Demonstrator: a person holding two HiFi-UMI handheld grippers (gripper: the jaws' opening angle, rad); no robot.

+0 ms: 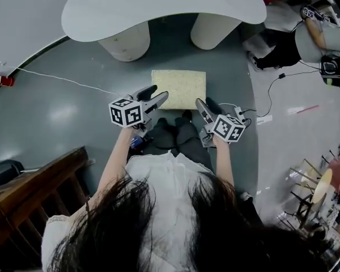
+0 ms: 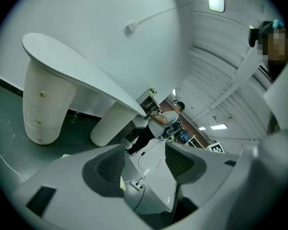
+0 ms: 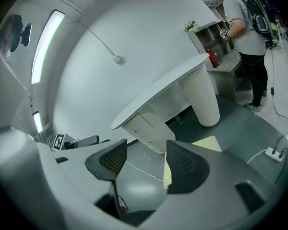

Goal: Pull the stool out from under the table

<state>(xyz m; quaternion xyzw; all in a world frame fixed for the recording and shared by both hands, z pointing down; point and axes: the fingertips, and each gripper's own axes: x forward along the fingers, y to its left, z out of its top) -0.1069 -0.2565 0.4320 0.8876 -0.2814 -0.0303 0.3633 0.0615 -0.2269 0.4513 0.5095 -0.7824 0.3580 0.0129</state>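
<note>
bright ceiling strips, fisheye edges, sharp

Tabletop (image 1: pixel 158 4) is clipped by the upper edge. The stool (image 3: pixel 207 143) is half covered by the right tongs (image 3: pixel 143 163), and its underside is concealed.

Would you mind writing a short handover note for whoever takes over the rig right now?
Left gripper: jaws apart, nothing between them, by the near left corner of the stool.
Right gripper: jaws apart, empty, by the stool's near right corner.
Stool: in the head view it stands in front of the table, clear of the top's edge.
Done: the stool appears pulled out and released.
Left: probably nothing; just check it is out far enough.
</note>
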